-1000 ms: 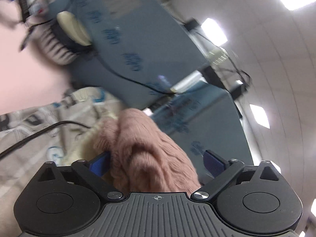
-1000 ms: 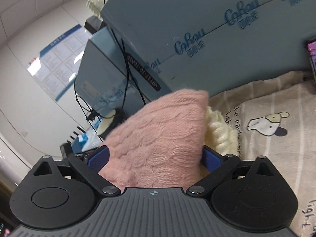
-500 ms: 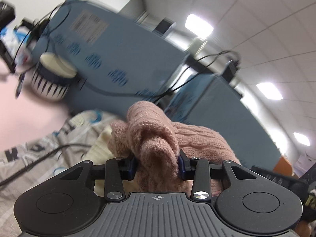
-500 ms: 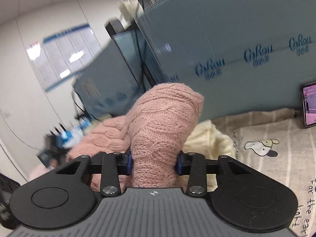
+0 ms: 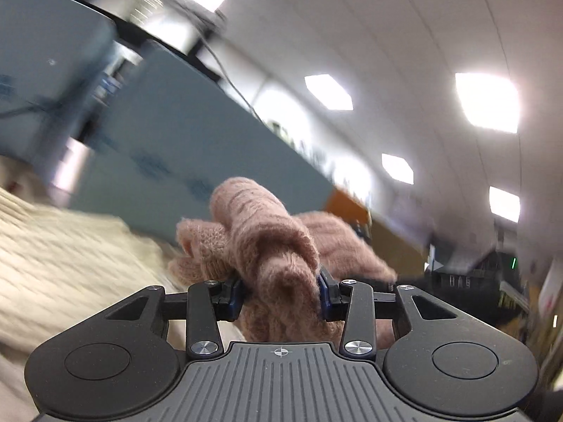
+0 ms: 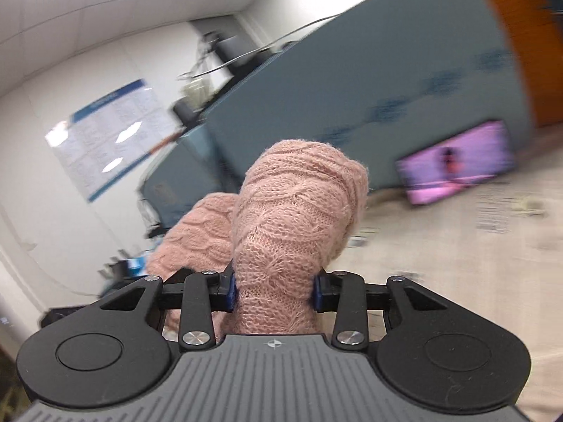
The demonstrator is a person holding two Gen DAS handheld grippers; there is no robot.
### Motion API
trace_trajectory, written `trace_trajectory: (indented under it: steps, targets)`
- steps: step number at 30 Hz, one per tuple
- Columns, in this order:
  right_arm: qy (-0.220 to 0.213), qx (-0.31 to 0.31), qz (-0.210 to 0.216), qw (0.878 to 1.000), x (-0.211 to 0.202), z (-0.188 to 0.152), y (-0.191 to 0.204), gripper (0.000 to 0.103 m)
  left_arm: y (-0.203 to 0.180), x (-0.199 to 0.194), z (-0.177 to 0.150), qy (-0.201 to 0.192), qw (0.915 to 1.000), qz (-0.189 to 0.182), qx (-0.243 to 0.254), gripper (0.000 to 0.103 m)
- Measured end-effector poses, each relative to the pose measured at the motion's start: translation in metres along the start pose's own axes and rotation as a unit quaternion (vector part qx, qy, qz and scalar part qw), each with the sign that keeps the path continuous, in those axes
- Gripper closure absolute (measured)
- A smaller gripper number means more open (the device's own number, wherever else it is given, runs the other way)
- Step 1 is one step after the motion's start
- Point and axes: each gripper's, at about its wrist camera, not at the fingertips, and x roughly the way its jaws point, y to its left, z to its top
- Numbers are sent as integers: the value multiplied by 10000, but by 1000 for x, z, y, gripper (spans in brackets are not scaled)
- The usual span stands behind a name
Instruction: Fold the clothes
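Left wrist view: your left gripper (image 5: pixel 281 297) pinches a bunched fold of fuzzy pink cable-knit sweater (image 5: pixel 271 246); your right gripper (image 6: pixel 273 290) pinches another fold, lifted. Printing on the blue panel (image 6: pixel 387 81) is too blurred to read.

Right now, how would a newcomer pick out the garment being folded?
Look in front of the blue partition panels. The pink cable-knit sweater is bunched between the blue pads of the left gripper and the right gripper. Its neighbour, the cream knit, is paler and ungripped.
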Motion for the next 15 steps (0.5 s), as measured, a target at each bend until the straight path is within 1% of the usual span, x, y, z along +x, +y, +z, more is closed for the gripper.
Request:
trace_trajectory:
  steps: [4, 6, 7, 9, 10, 11, 12, 13, 14, 15]
  targets:
    - [173, 123, -470, 9987, -41, -6, -34, 67, -38, 33, -25, 650, 9979, 30, 34, 65]
    - [264, 168, -715, 9970, -58, -11, -53, 65, -53, 47, -40, 990, 9948, 95, 201, 64]
    - [298, 220, -838, 9958, -63, -15, -61, 64, -58, 51, -46, 1130, 9931, 140, 290, 63]
    - [419, 313, -1080, 9928, -71, -21, -78, 57, -67, 60, -57, 1392, 9888, 254, 472, 61]
    - [477, 355, -1218, 9908, -75, -24, -86, 52, -71, 61, -59, 1448, 9873, 306, 570, 55]
    - [495, 360, -1373, 9886, -77, -27, -89, 41, -74, 61, -60, 1471, 9862, 355, 671, 47]
    - [512, 366, -1527, 9863, -79, -30, -93, 31, -75, 60, -59, 1485, 9856, 388, 708, 42]
    - [428, 217, -1700, 9843, -82, -32, -93, 26, -73, 55, -58, 1453, 9861, 424, 691, 30]
    - [343, 68, -1871, 9817, -86, -34, -92, 19, -69, 50, -55, 1333, 9879, 485, 632, 23]
    - [258, -81, -2042, 9786, -90, -36, -92, 18, -65, 45, -50, 1181, 9899, 557, 560, 20]
